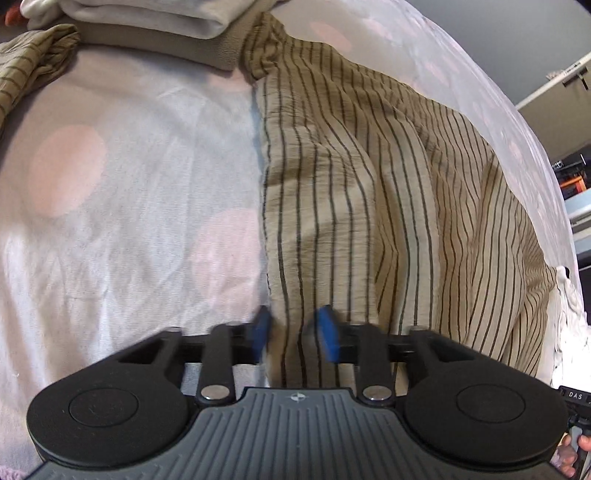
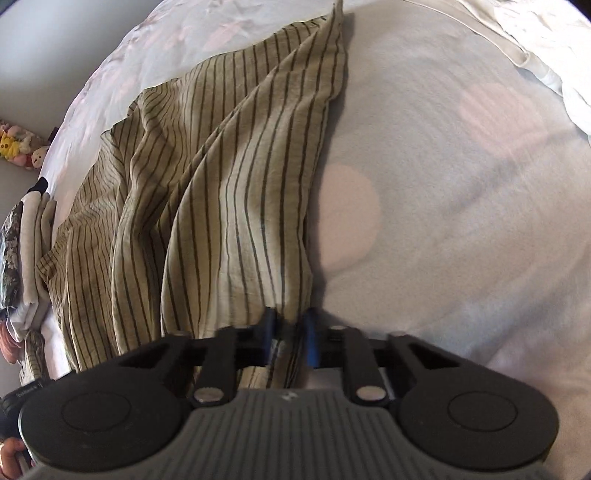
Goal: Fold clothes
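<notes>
A beige garment with thin dark stripes (image 1: 369, 192) lies rumpled on a white bedsheet with pale pink dots (image 1: 110, 192). In the left wrist view my left gripper (image 1: 295, 328) has its blue pads closed on the garment's near left edge, cloth bunched between them. In the right wrist view the same striped garment (image 2: 221, 206) stretches away from my right gripper (image 2: 290, 332), whose blue pads pinch its near right edge. The cloth is lifted slightly and hangs in folds between the two grips.
Folded white and grey clothes (image 1: 147, 22) are stacked at the far end of the bed, with another striped piece (image 1: 33, 62) to the left. Plush toys (image 2: 18, 147) sit by the wall. A pile of folded clothes (image 2: 22, 251) lies at the left edge.
</notes>
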A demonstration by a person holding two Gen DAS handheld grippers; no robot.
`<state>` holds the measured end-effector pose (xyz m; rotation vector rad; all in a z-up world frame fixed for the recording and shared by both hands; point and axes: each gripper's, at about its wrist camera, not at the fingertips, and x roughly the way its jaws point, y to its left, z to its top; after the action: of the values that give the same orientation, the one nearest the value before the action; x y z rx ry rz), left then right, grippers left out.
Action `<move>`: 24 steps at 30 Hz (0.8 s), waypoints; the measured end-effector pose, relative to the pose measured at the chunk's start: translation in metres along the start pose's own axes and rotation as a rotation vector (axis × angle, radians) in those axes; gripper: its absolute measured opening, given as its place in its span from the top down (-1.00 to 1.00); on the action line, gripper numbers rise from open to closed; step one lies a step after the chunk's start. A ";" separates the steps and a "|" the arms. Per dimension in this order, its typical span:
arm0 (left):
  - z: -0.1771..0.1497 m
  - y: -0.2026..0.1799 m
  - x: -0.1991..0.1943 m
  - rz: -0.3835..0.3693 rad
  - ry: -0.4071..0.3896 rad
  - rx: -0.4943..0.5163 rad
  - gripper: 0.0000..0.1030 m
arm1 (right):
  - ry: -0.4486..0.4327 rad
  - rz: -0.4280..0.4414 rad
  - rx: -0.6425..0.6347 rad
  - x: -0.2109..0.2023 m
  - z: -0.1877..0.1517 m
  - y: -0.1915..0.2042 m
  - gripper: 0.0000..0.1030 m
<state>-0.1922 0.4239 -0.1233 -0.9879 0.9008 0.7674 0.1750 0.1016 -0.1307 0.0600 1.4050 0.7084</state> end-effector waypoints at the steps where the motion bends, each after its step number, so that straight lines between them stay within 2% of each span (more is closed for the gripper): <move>1: -0.002 0.000 -0.002 0.022 -0.008 0.001 0.99 | -0.002 -0.008 -0.004 -0.001 -0.002 0.001 0.88; 8: -0.013 0.014 -0.020 0.208 -0.045 -0.044 1.00 | -0.010 -0.153 -0.043 -0.021 -0.017 0.000 0.95; 12: -0.012 0.003 -0.015 0.327 -0.021 0.022 1.00 | -0.007 -0.246 -0.110 -0.024 -0.022 0.005 0.95; 14: -0.012 -0.002 -0.008 0.354 0.001 0.058 1.00 | 0.010 -0.262 -0.140 -0.021 -0.022 0.009 0.94; 16: -0.011 0.000 -0.009 0.333 0.008 0.043 0.99 | 0.001 -0.228 -0.142 -0.021 -0.022 0.010 0.92; 19: -0.011 0.015 -0.024 0.223 -0.042 -0.057 0.89 | -0.096 -0.100 -0.070 -0.036 -0.026 -0.003 0.71; 20: -0.011 0.018 -0.031 0.193 -0.074 -0.076 0.84 | -0.133 -0.054 -0.036 -0.042 -0.027 -0.009 0.50; 21: -0.013 0.020 -0.037 0.164 -0.110 -0.087 0.67 | -0.158 -0.007 0.008 -0.046 -0.028 -0.016 0.27; 22: -0.013 0.020 -0.042 0.141 -0.138 -0.093 0.49 | -0.172 0.038 0.054 -0.049 -0.029 -0.023 0.21; 24: -0.013 0.017 -0.045 0.116 -0.168 -0.091 0.34 | -0.158 0.101 0.135 -0.047 -0.027 -0.034 0.16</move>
<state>-0.2302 0.4120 -0.0928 -0.9410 0.7871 0.9820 0.1650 0.0415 -0.1098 0.2890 1.3026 0.6757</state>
